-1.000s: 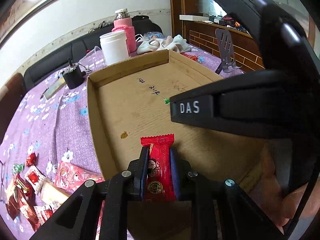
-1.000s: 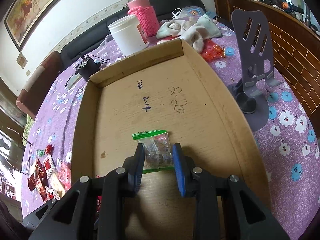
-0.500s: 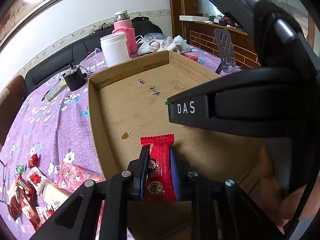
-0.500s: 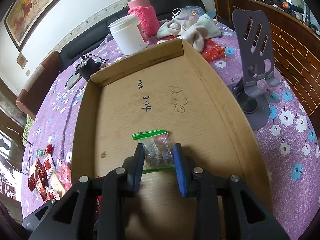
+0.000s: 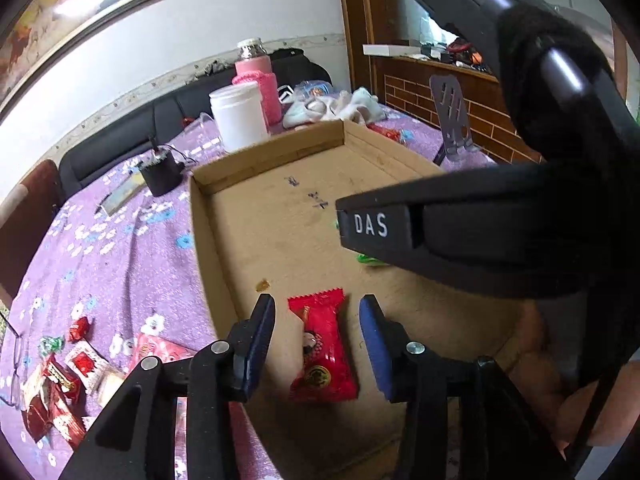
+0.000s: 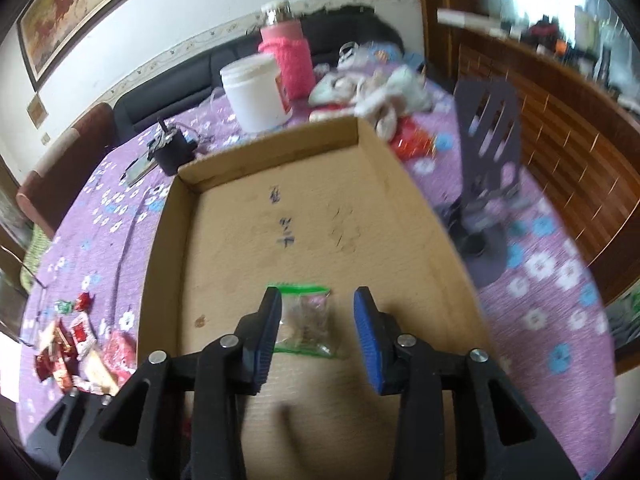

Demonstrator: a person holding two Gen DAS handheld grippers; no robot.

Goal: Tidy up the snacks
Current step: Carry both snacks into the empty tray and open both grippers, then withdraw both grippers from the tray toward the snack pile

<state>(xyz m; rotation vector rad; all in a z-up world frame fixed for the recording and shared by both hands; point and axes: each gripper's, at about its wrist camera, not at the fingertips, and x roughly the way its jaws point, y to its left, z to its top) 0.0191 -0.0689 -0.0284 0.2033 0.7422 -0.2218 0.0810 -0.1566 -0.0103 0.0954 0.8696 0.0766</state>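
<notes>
Both jaws spread: left gripper [image 5: 318, 322] straddles the red snack [image 5: 322, 354] near the cardboard tray [image 5: 204, 236] left wall, right gripper [image 6: 318, 316] straddles the clear green-edged packet [image 6: 306, 320] (mid-floor, walls well apart).

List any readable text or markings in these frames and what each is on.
"DAS": white letters on the right hand-held gripper.
Handwritten ink marks on the cardboard box floor: not legible.
Print on the red candy wrapper: too small to read.
Label on the white jar: blurred.

Right gripper [image 6: 316, 320] fingers [image 6: 366, 320] spread, green-edged snack bag [image 6: 306, 320] between, cardboard tray [image 6: 404, 184]
</notes>
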